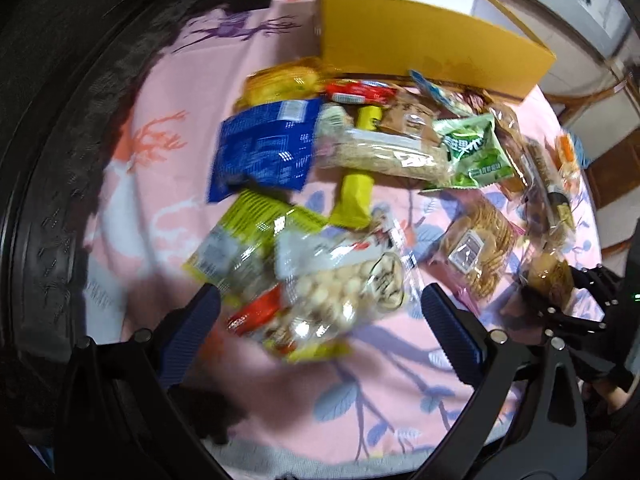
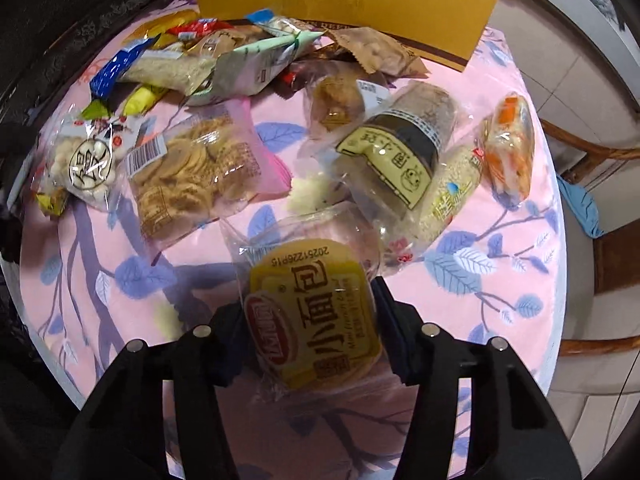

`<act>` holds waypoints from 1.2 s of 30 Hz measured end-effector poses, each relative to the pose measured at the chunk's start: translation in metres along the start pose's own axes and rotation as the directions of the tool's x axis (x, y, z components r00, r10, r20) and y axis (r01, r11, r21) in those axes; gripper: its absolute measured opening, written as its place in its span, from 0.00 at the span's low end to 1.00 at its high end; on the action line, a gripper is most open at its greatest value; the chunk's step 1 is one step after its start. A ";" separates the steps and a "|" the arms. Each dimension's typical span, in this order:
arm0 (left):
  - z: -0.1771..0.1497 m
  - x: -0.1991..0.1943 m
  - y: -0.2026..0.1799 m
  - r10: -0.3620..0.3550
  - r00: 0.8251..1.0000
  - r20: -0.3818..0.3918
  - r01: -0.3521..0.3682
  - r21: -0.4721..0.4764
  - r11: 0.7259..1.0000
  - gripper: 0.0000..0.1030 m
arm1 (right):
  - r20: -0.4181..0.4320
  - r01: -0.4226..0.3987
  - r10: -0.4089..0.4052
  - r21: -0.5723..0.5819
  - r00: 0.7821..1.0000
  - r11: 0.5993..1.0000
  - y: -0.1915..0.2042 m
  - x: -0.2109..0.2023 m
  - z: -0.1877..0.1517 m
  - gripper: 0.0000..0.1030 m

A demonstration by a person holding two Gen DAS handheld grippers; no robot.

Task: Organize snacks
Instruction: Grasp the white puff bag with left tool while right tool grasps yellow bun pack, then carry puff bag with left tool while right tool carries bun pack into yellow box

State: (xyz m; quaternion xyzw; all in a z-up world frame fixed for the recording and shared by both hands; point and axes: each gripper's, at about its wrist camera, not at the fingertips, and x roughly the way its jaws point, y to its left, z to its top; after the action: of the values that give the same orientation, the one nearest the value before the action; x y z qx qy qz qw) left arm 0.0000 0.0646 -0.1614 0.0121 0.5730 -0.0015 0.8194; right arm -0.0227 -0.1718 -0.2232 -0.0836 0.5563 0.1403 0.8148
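A heap of snack packets lies on the pink leaf-print tablecloth (image 2: 472,208). My right gripper (image 2: 306,312) is shut on a small bread packet (image 2: 316,312) with a yellow label, its pads pressing both sides. The left wrist view shows that gripper (image 1: 560,304) at the far right. My left gripper (image 1: 320,320) points down and stands open over a clear bag of round white puffs (image 1: 344,288), which lies between the blue fingers (image 1: 452,328) without being pinched. This bag (image 2: 88,160) appears at the left of the right wrist view. A yellow cardboard box (image 1: 420,40) stands open behind the heap.
A blue packet (image 1: 264,144), a green packet (image 1: 476,152), a bag of biscuits (image 2: 192,168), a dark-labelled bread roll (image 2: 400,148) and an orange-and-white packet (image 2: 510,148) lie around. The round table's edge (image 2: 560,216) curves at the right, with a wooden chair (image 2: 600,152) beyond.
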 end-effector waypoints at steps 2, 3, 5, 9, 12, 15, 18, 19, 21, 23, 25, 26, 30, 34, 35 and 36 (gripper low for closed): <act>0.005 0.017 -0.010 0.000 1.000 -0.008 0.000 0.048 0.999 0.98 | -0.005 -0.008 0.008 0.008 1.000 1.000 -0.001 0.001 0.001 0.56; 0.007 0.027 -0.015 0.007 1.000 -0.016 -0.005 0.081 0.997 0.98 | -0.007 -0.008 0.008 0.007 1.000 1.000 -0.002 0.001 0.002 0.56; 0.007 0.045 -0.021 0.030 0.998 -0.048 -0.024 0.128 0.991 0.98 | -0.007 -0.009 0.009 0.010 1.000 1.000 -0.004 0.001 0.002 0.56; -0.001 0.074 -0.015 0.007 0.990 -0.142 0.007 0.099 0.995 0.98 | -0.001 -0.007 0.007 0.021 1.000 1.000 -0.008 0.003 0.002 0.56; 0.000 0.078 -0.021 0.028 0.993 -0.115 -0.014 0.121 0.993 0.98 | 0.007 -0.007 0.006 0.026 1.000 1.000 -0.011 0.005 0.003 0.57; 0.001 0.076 -0.028 -0.029 0.997 -0.067 0.037 0.114 0.993 0.76 | 0.012 -0.004 0.004 0.032 1.000 0.999 -0.009 0.002 0.000 0.56; 0.003 0.076 -0.030 -0.048 0.998 -0.042 0.052 0.095 0.994 0.68 | 0.017 0.006 -0.007 0.037 1.000 0.999 -0.006 0.001 -0.001 0.52; 0.003 0.075 -0.030 -0.047 0.998 -0.036 0.051 0.088 0.995 0.61 | 0.018 0.006 -0.006 0.043 1.000 0.999 -0.007 0.000 -0.001 0.51; 0.002 0.070 -0.024 -0.058 0.998 -0.025 0.060 0.062 0.996 0.53 | 0.026 -0.008 0.006 0.066 1.000 0.998 -0.011 -0.004 0.001 0.50; 0.001 0.066 -0.017 -0.074 0.997 -0.019 0.075 0.033 0.997 0.48 | 0.042 -0.031 0.028 0.082 0.999 0.996 -0.014 -0.013 0.001 0.50; -0.004 0.060 -0.011 -0.075 0.997 -0.020 0.076 0.025 0.997 0.47 | 0.051 -0.047 0.042 0.087 0.998 0.995 -0.015 -0.021 0.002 0.50; -0.004 0.060 -0.009 -0.076 0.997 -0.022 0.076 0.018 0.997 0.47 | 0.057 -0.058 0.053 0.094 0.997 0.994 -0.017 -0.026 0.002 0.50; -0.013 0.037 -0.006 -0.098 0.995 0.008 0.098 -0.007 0.995 0.43 | 0.076 -0.106 0.098 0.118 0.992 0.987 -0.022 -0.044 0.005 0.50; -0.011 0.006 -0.001 -0.115 0.991 0.064 0.116 -0.012 0.993 0.43 | 0.130 -0.128 0.115 0.098 0.985 0.987 -0.015 -0.071 0.008 0.50; -0.010 0.000 0.001 -0.120 0.990 0.072 0.121 -0.014 0.993 0.43 | 0.137 -0.132 0.119 0.095 0.983 0.987 -0.012 -0.075 0.009 0.50; -0.010 -0.005 0.000 -0.121 0.989 0.082 0.123 -0.017 0.992 0.43 | 0.144 -0.137 0.123 0.092 0.982 0.986 -0.010 -0.078 0.010 0.50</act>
State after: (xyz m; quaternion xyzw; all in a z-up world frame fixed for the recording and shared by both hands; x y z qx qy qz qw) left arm -0.0115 0.0650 -0.1602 -0.0319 0.5392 -0.0458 0.8403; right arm -0.0372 -0.1894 -0.1471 0.0044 0.5093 0.1703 0.8435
